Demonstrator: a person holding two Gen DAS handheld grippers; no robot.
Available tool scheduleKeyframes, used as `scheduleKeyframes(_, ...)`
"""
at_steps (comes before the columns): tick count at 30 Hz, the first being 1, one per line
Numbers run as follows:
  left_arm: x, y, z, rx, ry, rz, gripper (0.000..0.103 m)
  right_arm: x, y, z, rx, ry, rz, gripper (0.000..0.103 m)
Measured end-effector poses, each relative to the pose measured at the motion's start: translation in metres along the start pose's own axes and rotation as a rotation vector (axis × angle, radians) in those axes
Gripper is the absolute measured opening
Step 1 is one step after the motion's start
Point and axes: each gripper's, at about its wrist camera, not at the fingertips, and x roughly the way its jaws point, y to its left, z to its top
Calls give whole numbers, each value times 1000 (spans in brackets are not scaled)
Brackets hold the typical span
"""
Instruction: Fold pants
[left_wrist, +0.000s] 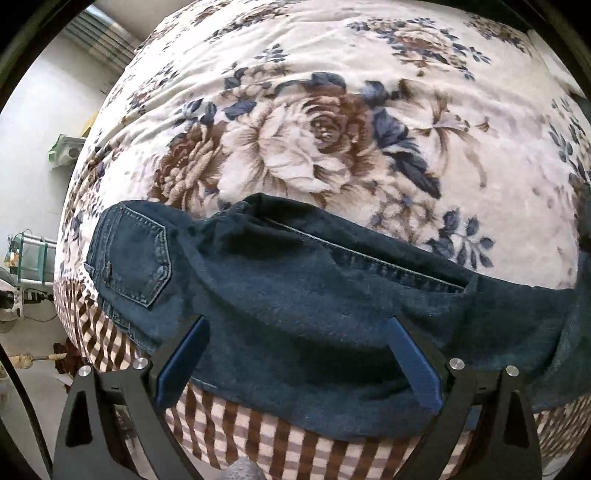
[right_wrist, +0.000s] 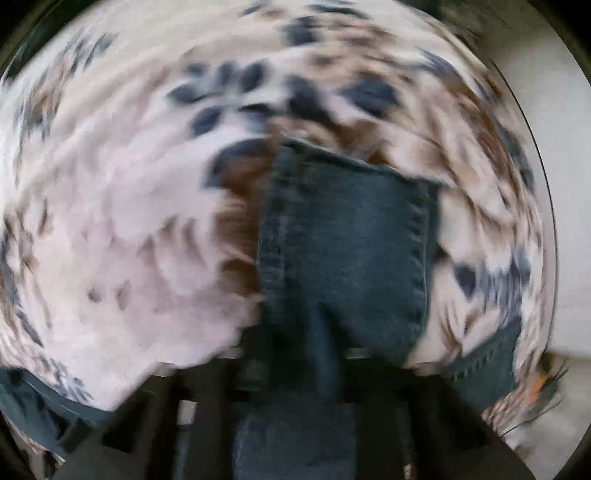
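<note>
Your left gripper (left_wrist: 295, 354) has its fingers (left_wrist: 413, 365) spread wide, hovering just over the jeans (left_wrist: 314, 295) with nothing pinched. The jeans lie across the floral blanket (left_wrist: 332, 110) on the bed, back pocket left of the fingers. Your right gripper (right_wrist: 295, 387) is clamped on a denim fold, blurry though.

You have nothing to read here — no words, brand marks, numbers or signs in either view. The small tab on the back pocket (left_wrist: 130, 258) of the jeans (left_wrist: 314, 314) is too small to make out, and the right wrist view is blurred throughout.
</note>
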Motion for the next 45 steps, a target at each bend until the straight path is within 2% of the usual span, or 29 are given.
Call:
scheduleKeyframes(1, -1, -1, -1, 1, 0, -4, 98, -9, -23, -9, 84, -19, 40, 7)
scheduleKeyframes(7, -6, -16, -16, 17, 37, -61, 98, -43, -142, -87, 405, -79, 164, 7)
scheduleKeyframes(9, -3, -23, -22, 32, 58, -75, 98, -27, -177, -114, 491, -26, 216, 8)
scheduleKeyframes(12, 3, -34, -31, 51, 91, -91, 98, 11, -215, -148, 605, 63, 375, 11)
scheduleKeyframes(13, 5, -38, -33, 59, 103, -99, 98, 24, -228, -156, 652, 81, 431, 18)
scheduleKeyframes(15, 7, -44, -35, 75, 111, -106, 98, 30, -237, -164, 699, 80, 463, 27)
scheduleKeyframes(17, 5, -51, -35, 94, 104, -101, 98, 29, -247, -172, 725, 38, 477, 40)
scheduleKeyframes(18, 4, -53, -35, 99, 101, -99, 98, 27, -250, -172, 738, 19, 479, 50)
scheduleKeyframes(19, 3, -56, -34, 105, 97, -98, 98, 22, -257, -169, 756, -22, 495, 50)
scheduleKeyframes(22, -2, -66, -31, 123, 84, -92, 98, 19, -269, -154, 776, -76, 464, 50)
scheduleKeyframes(23, -4, -68, -29, 128, 78, -90, 98, 19, -270, -146, 764, -75, 432, 50)
scheduleKeyframes(24, -6, -72, -28, 135, 72, -87, 98, 20, -270, -136, 746, -72, 359, 50)
scheduleKeyframes(26, -10, -76, -25, 140, 64, -87, 98, 30, -271, -122, 699, -48, 300, 50)
scheduleKeyframes(27, -11, -79, -24, 140, 62, -89, 98, 36, -269, -116, 677, -27, 285, 38)
scheduleKeyframes(28, -11, -81, -23, 141, 62, -89, 98, 37, -266, -112, 655, -50, 268, 5)
scheduleKeyframes(31, -13, -88, -23, 142, 62, -93, 98, 21, -256, -107, 584, -119, 180, 5)
scheduleKeyframes(35, -16, -94, -26, 142, 56, -92, 98, -5, -270, -118, 641, -208, 115, 4)
scheduleKeyframes(39, -13, -98, -28, 140, 68, -90, 98, 11, -300, -127, 731, -169, 178, 5)
scheduleKeyframes(45, -9, -97, -32, 131, 79, -84, 98, 33, -293, -118, 657, -136, 173, 6)
